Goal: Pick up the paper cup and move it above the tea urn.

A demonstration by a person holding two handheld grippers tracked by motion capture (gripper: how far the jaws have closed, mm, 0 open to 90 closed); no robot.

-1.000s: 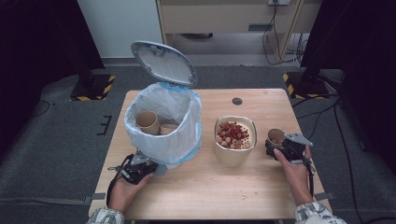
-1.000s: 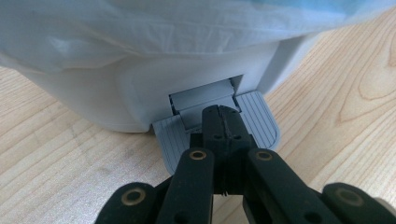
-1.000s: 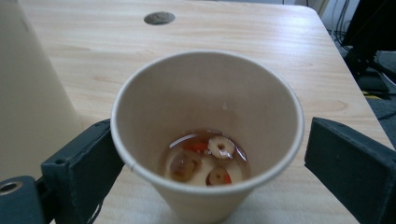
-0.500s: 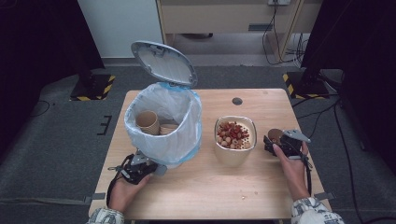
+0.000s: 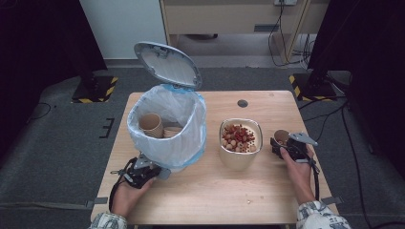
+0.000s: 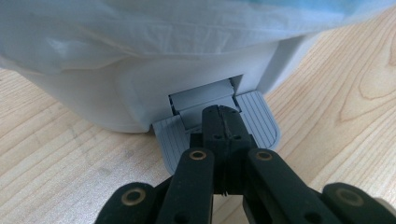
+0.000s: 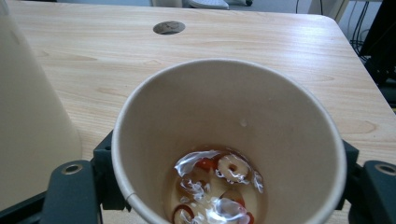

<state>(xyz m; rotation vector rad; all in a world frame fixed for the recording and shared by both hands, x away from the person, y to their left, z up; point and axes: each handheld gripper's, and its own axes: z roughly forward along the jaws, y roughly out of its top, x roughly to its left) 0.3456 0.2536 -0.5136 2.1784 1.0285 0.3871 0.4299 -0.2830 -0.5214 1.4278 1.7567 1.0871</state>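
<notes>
Two hands work: the left gripper (image 6: 219, 122), jaws pressed together, pushes the bin's pedal (image 6: 259, 119), while the right gripper (image 5: 286, 144) squeezes a cup (image 7: 229, 140) right of the bowl (image 5: 240, 143), far from the bin (image 5: 167, 126)

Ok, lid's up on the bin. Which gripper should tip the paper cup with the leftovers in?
Right. The right gripper is shut on the paper cup, while the left gripper presses the bin's pedal, likely what holds the lid open.

One camera looks down from above my side of the tabletop (image 5: 267, 102). My tool cameras sit very close: left faces the bin (image 6: 140, 70), right the cup (image 7: 229, 140).
</notes>
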